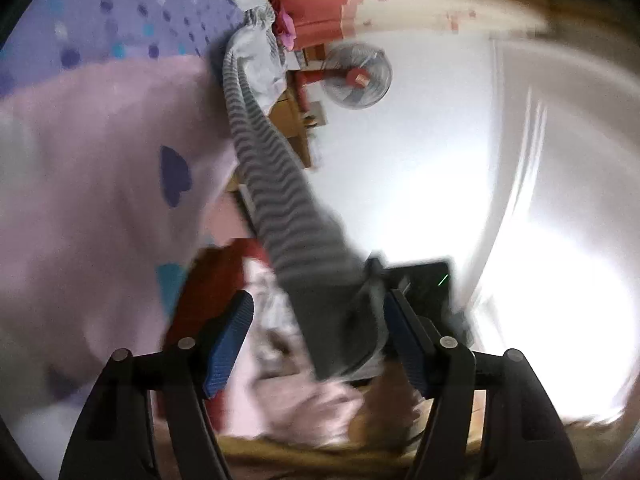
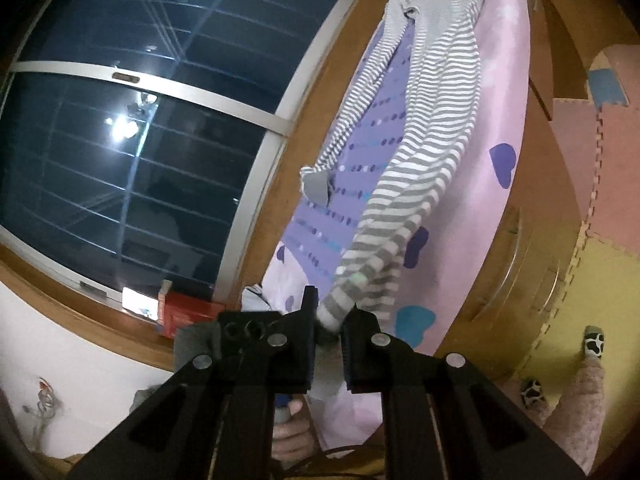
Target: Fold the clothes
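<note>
Right gripper [image 2: 328, 344] is clamped on the striped garment's [image 2: 420, 152] cuff; left gripper [image 1: 320, 336] is apart, leg end loose between its jaws. Soft, light, floppy: pinch hems, not mid-cloth.

The right tool [image 2: 329, 330] is clamped tight, its fingers nearly together, tilted somewhat downward. The left tool [image 1: 316, 340] has its blue-padded fingers [image 1: 228, 344] spread wide, gripping nothing. A hand [image 2: 290, 432] shows below the right tool.
</note>
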`<action>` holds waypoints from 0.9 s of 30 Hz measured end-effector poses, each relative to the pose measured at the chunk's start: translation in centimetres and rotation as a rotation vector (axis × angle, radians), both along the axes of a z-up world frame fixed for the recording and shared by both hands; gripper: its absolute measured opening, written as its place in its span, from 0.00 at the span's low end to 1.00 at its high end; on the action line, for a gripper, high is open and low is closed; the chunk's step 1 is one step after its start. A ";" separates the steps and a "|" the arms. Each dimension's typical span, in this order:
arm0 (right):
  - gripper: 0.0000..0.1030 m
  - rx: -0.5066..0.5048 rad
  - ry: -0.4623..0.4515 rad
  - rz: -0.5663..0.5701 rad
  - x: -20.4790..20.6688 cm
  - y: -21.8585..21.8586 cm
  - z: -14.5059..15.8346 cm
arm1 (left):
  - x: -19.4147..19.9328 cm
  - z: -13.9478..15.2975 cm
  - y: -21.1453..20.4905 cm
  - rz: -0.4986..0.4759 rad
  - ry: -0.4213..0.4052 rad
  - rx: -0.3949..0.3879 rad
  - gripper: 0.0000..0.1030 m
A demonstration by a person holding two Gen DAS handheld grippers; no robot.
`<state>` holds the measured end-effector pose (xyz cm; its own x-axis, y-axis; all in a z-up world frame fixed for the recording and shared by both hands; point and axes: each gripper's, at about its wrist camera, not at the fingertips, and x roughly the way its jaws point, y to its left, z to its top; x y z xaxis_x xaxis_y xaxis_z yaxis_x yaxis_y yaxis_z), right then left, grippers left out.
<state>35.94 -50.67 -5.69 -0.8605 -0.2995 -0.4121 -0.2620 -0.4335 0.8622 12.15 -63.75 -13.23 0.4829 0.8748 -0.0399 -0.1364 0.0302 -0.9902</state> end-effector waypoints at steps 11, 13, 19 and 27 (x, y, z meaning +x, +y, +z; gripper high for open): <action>0.09 0.079 -0.009 -0.037 -0.8 0.0 1.1 | -0.9 2.4 3.9 -0.045 0.047 -0.009 0.27; 0.09 0.124 0.035 -0.033 -1.3 -0.9 2.9 | -1.9 6.1 3.1 -0.022 0.204 -0.021 0.18; 0.09 0.249 0.128 0.019 -3.7 -4.8 6.7 | -2.9 15.1 0.5 0.002 0.745 -0.212 0.18; 0.09 0.007 -0.276 0.090 -8.9 -6.7 -6.4 | -1.7 8.0 -1.3 -0.005 0.983 -0.613 0.18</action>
<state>27.03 -57.39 -12.06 -0.6858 -0.3656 -0.6293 -0.4468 -0.4711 0.7606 10.44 -65.02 -5.24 0.0114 0.5767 -0.8169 -0.8564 -0.4160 -0.3057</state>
